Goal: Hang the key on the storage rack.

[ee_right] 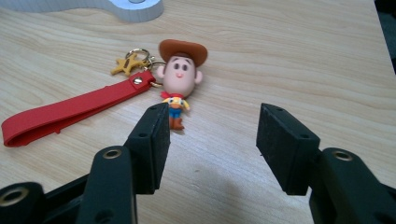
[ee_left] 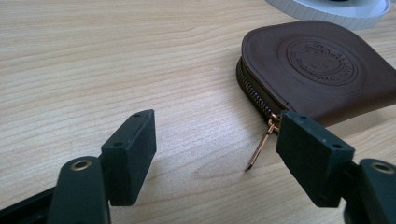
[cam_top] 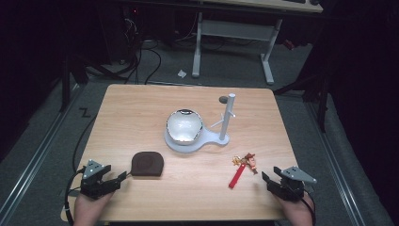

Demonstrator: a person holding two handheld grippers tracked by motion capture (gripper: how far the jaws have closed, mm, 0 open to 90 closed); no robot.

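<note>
Both hand-held grippers apart | left (ee_left: 215, 154) by pouch (ee_left: 322, 70) | right (ee_right: 212, 140) by keychain (ee_right: 180, 77)

The embossed round stamp on the brown zip pouch (ee_left: 322, 70) is too blurred to read in the left gripper view, and the right picture edge cuts the pouch off. The right pad of the left tongs (ee_left: 215, 154) covers the top of the zipper pull (ee_left: 260, 147). The top edge crops the white stand base (ee_left: 334, 9). In the right gripper view, the left pad of the right tongs (ee_right: 212, 142) hides part of the cowboy figure's (ee_right: 180, 77) feet. In the high view, the keychain (cam_top: 243, 165) is too small for detail.
</note>
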